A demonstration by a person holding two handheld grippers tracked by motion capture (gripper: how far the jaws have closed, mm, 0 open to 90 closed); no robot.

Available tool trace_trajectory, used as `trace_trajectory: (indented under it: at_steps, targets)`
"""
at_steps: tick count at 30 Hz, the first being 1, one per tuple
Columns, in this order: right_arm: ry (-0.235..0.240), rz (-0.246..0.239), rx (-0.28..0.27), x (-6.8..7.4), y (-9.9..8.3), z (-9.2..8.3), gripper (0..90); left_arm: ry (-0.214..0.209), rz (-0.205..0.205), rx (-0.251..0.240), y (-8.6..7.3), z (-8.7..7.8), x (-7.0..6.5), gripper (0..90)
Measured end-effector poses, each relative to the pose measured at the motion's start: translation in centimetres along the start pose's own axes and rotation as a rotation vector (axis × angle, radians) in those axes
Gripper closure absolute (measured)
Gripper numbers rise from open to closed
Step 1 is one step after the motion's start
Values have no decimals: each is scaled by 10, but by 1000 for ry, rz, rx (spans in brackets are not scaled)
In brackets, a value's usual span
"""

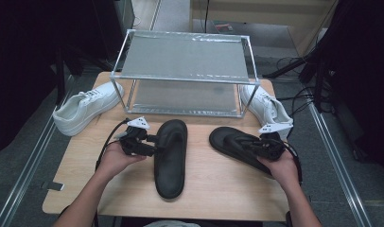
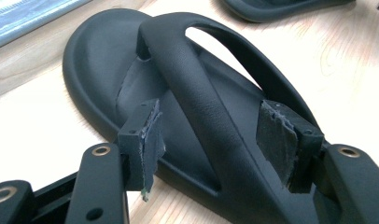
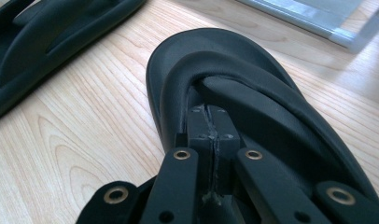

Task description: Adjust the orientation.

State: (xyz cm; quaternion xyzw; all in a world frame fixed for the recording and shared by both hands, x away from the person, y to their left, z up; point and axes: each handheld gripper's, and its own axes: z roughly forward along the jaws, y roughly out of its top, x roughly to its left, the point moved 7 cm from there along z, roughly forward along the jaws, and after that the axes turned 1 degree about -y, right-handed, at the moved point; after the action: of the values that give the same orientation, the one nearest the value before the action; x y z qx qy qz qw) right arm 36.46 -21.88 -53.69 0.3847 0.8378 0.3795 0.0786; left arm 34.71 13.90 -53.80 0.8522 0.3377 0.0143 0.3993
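Two black thong sandals lie on the wooden table (image 1: 218, 189). The left sandal (image 1: 171, 161) lies lengthwise with its toe toward the rack. My left gripper (image 1: 154, 144) reaches it from the left and is open. In the left gripper view the sandal's strap (image 2: 201, 107) runs between the two pads (image 2: 148, 140), with a gap on the left side. The right sandal (image 1: 232, 142) lies slanted. My right gripper (image 1: 254, 145) is shut. In the right gripper view its closed tips (image 3: 211, 121) are tucked under the strap (image 3: 253, 98) of that sandal (image 3: 178, 60), with nothing between the pads.
A metal two-shelf rack (image 1: 185, 75) stands at the back of the table. One white sneaker (image 1: 86, 109) lies to the rack's left and another (image 1: 268, 106) to its right. The table's edges are close on both sides.
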Motion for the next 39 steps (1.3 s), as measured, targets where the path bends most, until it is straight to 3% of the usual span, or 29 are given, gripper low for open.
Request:
trace_trajectory:
  at_steps: [20, 26, 39]
  targets:
    - [45, -81, 31, 20, 23, 31, 897, 25, -39, -1, -17, -12, 1, 409]
    - [56, -81, 25, 25, 31, 40, 897, 33, -51, -3, -22, -16, 1, 408]
    - [16, -50, -6, 25, 57, 68, 897, 44, -64, 5, -29, -18, 0, 405]
